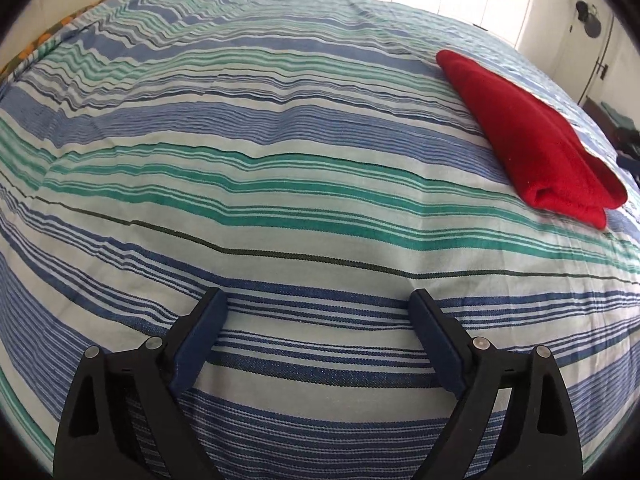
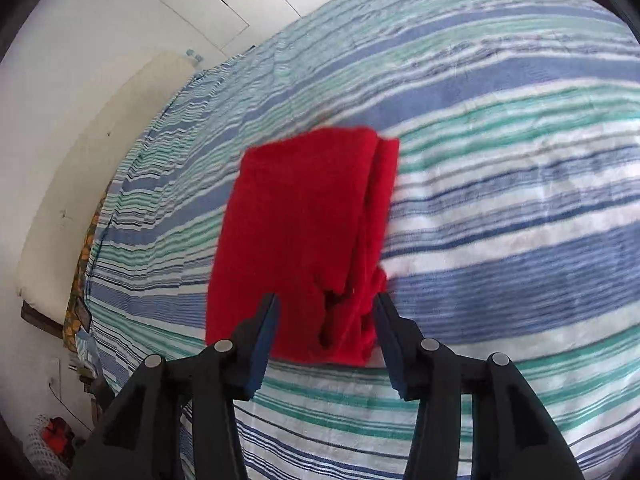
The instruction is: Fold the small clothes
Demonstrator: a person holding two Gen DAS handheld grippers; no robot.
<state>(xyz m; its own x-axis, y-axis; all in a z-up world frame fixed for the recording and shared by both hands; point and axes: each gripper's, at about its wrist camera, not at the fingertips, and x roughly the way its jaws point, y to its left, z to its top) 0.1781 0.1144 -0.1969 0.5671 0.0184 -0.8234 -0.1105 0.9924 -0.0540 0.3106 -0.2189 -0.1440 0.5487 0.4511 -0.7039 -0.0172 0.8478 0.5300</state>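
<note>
While the folded red cloth (image 2: 300,240) lies flat on the striped bedsheet (image 1: 280,184), the right gripper (image 2: 326,312) hangs over its near end with jaws parted, not pinching it. Well apart from the cloth, the left gripper (image 1: 318,310) hovers spread wide above bare sheet. A white wall (image 2: 100,60) and a cream headboard (image 2: 92,184) border the bed.

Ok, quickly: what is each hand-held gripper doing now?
Left hand-held gripper: open, holding nothing.
Right hand-held gripper: open, red cloth between its fingers, not gripped.
</note>
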